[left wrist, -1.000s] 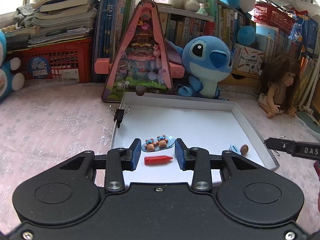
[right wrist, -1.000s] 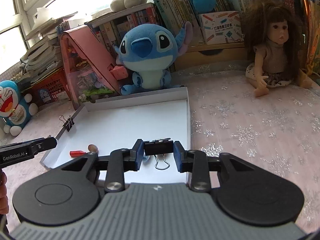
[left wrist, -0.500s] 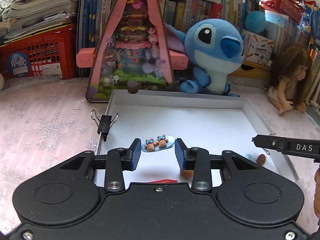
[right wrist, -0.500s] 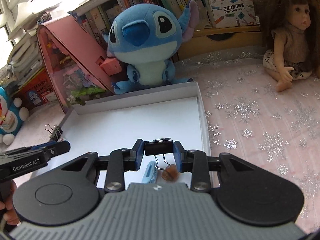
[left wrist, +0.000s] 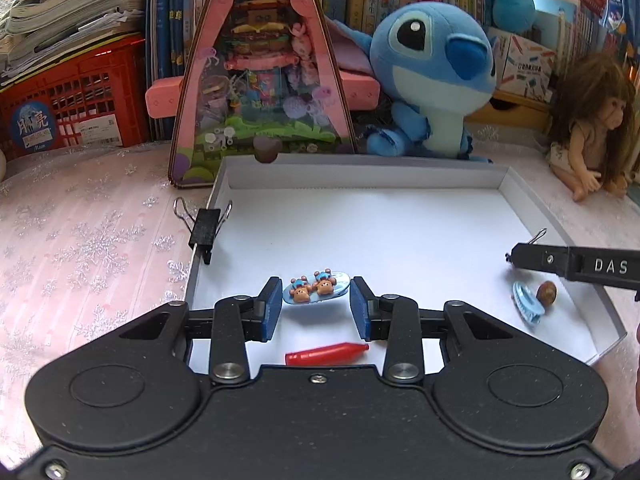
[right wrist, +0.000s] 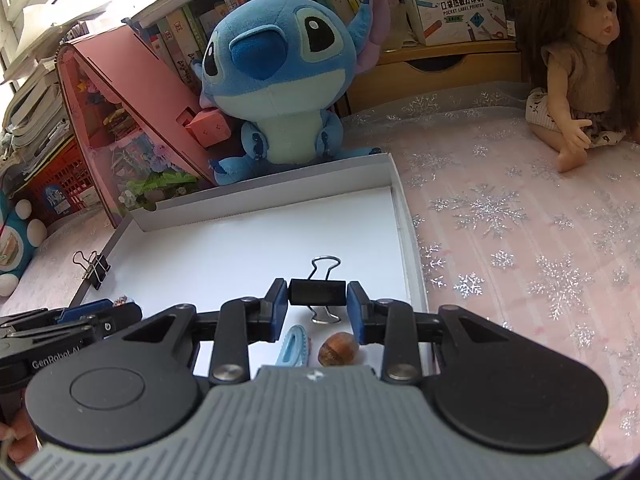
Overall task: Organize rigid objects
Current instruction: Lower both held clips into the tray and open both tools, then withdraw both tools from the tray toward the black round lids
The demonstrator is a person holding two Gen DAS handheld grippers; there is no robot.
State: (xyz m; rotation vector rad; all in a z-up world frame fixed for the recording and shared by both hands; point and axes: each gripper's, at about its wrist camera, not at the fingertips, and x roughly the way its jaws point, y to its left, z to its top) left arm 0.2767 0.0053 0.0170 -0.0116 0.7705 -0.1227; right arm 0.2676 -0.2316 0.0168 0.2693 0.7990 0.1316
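Left gripper [left wrist: 316, 304] pinches a blue bear hair clip [left wrist: 316, 287] above the white tray [left wrist: 400, 236]; right gripper [right wrist: 318, 306] clamps a black binder clip [right wrist: 318, 293]

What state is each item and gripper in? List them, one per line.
left gripper: shut on the bear hair clip.
right gripper: shut on a black binder clip.
second binder clip: clamped on the tray wall.
white tray: open, holding a red crayon, blue clip, acorn.
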